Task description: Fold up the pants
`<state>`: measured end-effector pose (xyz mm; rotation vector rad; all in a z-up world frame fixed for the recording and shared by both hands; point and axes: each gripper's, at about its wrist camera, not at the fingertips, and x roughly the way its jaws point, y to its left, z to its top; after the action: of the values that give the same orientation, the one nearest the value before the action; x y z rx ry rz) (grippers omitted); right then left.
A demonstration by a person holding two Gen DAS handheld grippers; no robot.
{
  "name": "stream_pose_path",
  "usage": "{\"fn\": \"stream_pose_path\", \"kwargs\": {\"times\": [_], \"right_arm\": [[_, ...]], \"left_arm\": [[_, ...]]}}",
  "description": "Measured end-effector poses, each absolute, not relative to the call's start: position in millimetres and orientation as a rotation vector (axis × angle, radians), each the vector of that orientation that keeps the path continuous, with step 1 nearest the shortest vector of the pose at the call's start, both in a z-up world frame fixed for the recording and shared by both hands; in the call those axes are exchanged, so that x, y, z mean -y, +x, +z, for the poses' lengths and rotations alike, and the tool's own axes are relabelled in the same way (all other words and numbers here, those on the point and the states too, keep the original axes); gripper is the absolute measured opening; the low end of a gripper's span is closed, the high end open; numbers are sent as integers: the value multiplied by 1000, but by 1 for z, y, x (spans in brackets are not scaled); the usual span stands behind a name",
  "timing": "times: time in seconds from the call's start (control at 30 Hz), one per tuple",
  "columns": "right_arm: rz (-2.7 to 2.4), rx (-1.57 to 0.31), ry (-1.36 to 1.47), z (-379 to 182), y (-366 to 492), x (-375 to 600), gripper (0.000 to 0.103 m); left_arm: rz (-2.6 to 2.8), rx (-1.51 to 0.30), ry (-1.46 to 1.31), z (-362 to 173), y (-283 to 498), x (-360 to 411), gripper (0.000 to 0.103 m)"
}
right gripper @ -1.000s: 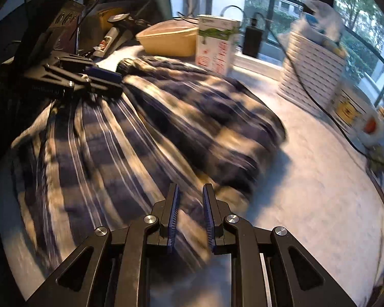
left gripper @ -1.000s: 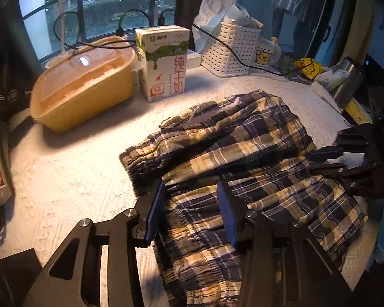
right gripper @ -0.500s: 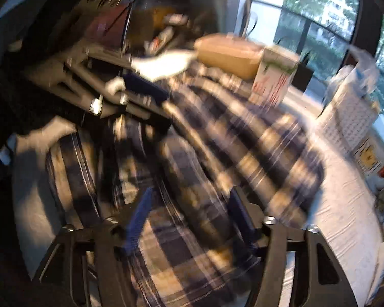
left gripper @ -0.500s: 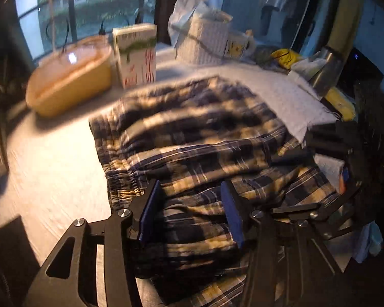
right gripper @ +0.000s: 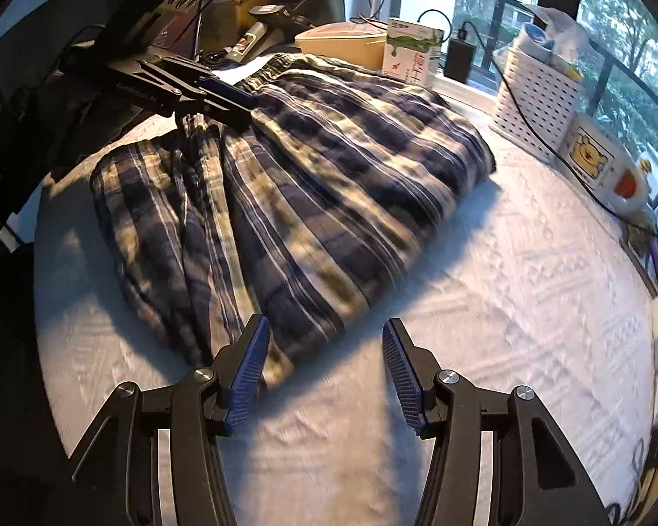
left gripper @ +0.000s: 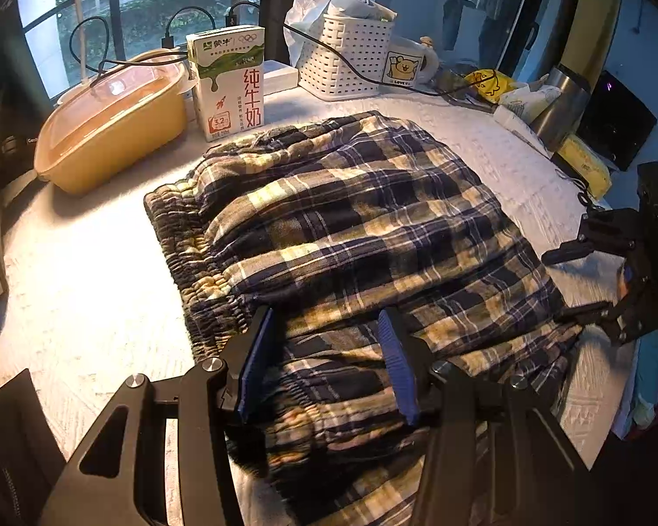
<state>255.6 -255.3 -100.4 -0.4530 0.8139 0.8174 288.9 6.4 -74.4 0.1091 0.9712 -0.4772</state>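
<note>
The navy-and-cream plaid flannel pants (left gripper: 351, 236) lie folded in the centre of the worktop (left gripper: 87, 289), which is covered with a white textured cloth. In the left wrist view the gathered elastic waistband (left gripper: 184, 236) faces the left of the frame.

The left tongs (left gripper: 324, 364) occupy the lower centre of the left wrist view. Their blue ribbed pads (left gripper: 254, 368) stand apart over the near edge of the pants, with plaid fabric lying between them; the pads do not press on it. In the right wrist view the same tongs (right gripper: 228, 101) appear at the upper left, at the waistband end.

The right tongs (right gripper: 324, 372) occupy the lower centre of the right wrist view. Their jaws have just been opening and now stand apart. The left pad lies just beside the hem corner of the pants; the gap between the pads shows mostly bare cloth.

Behind the pants stand a yellow lidded plastic container (left gripper: 109, 127), a white-and-green milk carton (left gripper: 232, 83) and a white perforated plastic basket (left gripper: 346, 61).
</note>
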Motion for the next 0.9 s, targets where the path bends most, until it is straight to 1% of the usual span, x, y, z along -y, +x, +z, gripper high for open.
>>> {"fn": "stream_pose_path", "kwargs": {"times": [0.07,0.2,0.3,0.4,0.47,0.6,0.7,0.73,0.77,0.83,0.9], "right_arm": [[817,-824,-471,-101,252,261,55],[787,-851,-546,-92,256,267,56],[788,-758,-474,-62,271,270,56],[809,-668,-434,-42,296,250,56],[798,-657,-436,-42,318,229,56],[802,-707,-413,-57,365,192,56],[779,-794,-407,-77,393,180,56],[765,-824,-424,-85,399,177,56],[770,-806,-429,-88,399,176,56],[776,-806,-429,-88,400,178,56],[770,-807,-441,-87,399,178,56]], "left_arm": [[-467,-972,110,-68,285,-11,49],[-447,-896,107,-37,279,-24,49],[-447,-849,123,-26,291,-30,49],[-416,-850,123,-33,318,-31,49],[-416,-867,81,-41,338,-34,49],[-384,-895,36,-61,366,-38,49],[-333,-919,-6,-76,377,-48,49],[-313,-935,0,-82,380,-49,51],[-309,-963,-2,-91,383,-51,53],[-317,-908,35,-94,379,-50,56],[-297,-901,66,-91,377,-44,56]]}}
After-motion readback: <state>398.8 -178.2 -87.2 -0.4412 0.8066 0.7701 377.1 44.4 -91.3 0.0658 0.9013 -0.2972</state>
